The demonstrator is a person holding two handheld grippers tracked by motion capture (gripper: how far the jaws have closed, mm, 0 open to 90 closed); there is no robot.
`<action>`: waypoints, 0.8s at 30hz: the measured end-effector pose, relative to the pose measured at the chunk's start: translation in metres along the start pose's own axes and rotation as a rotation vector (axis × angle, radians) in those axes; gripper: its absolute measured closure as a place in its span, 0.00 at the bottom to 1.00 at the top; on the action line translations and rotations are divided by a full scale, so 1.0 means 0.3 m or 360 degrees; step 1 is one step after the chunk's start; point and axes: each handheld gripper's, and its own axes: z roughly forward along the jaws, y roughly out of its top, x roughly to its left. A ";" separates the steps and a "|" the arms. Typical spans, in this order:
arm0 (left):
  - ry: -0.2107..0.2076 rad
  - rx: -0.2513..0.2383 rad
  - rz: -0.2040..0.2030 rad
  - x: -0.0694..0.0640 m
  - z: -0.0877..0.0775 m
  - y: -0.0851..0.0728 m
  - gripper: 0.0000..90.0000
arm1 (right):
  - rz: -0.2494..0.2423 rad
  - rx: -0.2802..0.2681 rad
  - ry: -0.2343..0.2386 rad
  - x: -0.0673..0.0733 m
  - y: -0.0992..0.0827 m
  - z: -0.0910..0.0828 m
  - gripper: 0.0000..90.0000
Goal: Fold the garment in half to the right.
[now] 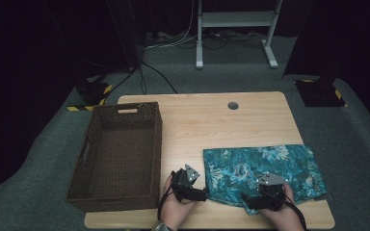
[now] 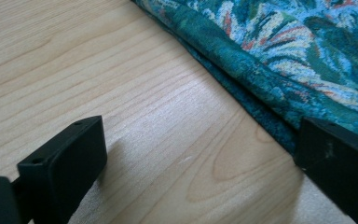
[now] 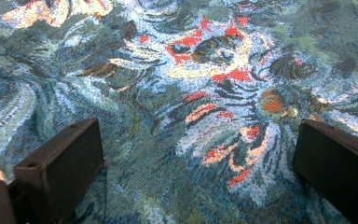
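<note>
On the right half of the light wooden table (image 1: 197,120) sits a folded cloth (image 1: 265,168), teal-green with a busy floral print, pale blue and cream petals with red and orange flecks that pop up close in the right gripper view. It lies pretty flat, roughly a rectangle, with its right end reaching the table's right edge and its near edge close to the front edge. You can see at least two layers stacked along its left border in the left gripper view. The left gripper (image 1: 203,194) sits low just beside that left border with its jaws spread wide, bare wood between them and one jaw right at the cloth's edge; can't tell if it actually touches. The right gripper (image 1: 248,202) hangs over the near part of the cloth, jaws also wide apart, nothing pinched, just print between them. A dark woven basket (image 1: 118,187) takes up the left side, near the left gripper. Between basket and cloth, and behind the cloth, it's open tabletop with a small round hole (image 1: 232,105) near the far edge.
</note>
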 end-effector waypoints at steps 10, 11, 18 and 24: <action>-0.0022 -0.0131 -0.0073 0.015 -0.055 0.070 0.10 | 0.0000 0.0000 0.0002 0.001 -0.001 -0.001 0.02; -0.0030 -0.0130 -0.0091 0.019 -0.053 0.077 0.10 | -0.0001 0.0000 0.0003 0.001 -0.001 -0.001 0.02; -0.0047 -0.0152 -0.0134 0.034 -0.036 0.132 0.17 | -0.0003 0.0000 0.0003 0.001 -0.002 -0.002 0.02; -0.0012 -0.0154 -0.0153 0.038 -0.003 0.162 0.24 | -0.0003 0.0000 0.0003 0.001 -0.002 -0.002 0.02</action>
